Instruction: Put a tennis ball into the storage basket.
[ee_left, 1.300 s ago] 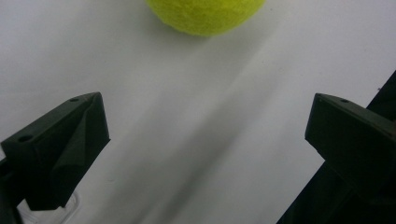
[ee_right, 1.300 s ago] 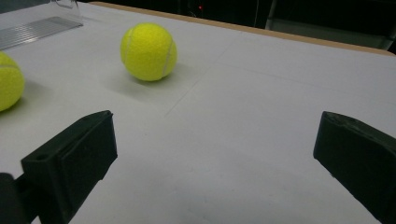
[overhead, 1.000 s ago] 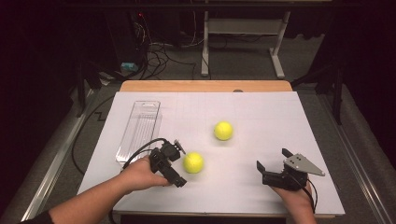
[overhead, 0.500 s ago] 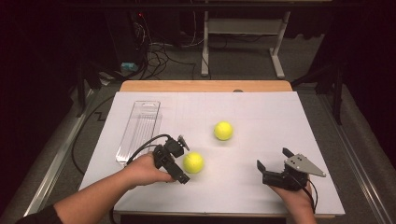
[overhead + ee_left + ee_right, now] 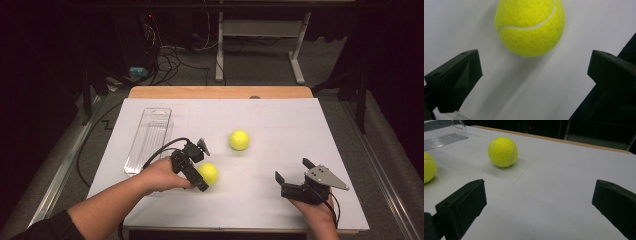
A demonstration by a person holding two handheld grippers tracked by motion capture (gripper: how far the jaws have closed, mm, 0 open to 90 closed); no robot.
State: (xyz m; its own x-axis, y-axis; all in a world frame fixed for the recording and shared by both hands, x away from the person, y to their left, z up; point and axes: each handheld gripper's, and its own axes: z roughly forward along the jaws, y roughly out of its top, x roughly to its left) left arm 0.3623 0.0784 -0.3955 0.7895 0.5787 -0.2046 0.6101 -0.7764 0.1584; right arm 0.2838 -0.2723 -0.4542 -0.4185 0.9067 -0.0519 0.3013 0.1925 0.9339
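Balls (image 5: 208,173): two (both yellow); one clear tray (image 5: 148,139). Both grippers' fingers wide open, empty.

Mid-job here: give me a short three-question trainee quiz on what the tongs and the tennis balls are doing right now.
1. True or false: the left tongs are shut on the nearer fuzzy yellow tennis ball.
2. How many yellow tennis balls lie on the white table sheet?
3. The clear ribbed plastic tray lies on which side of the farther tennis ball in the high view: A left, B right?

Key: 1 false, open, ball ahead of the jaws; 2 two; 3 A.
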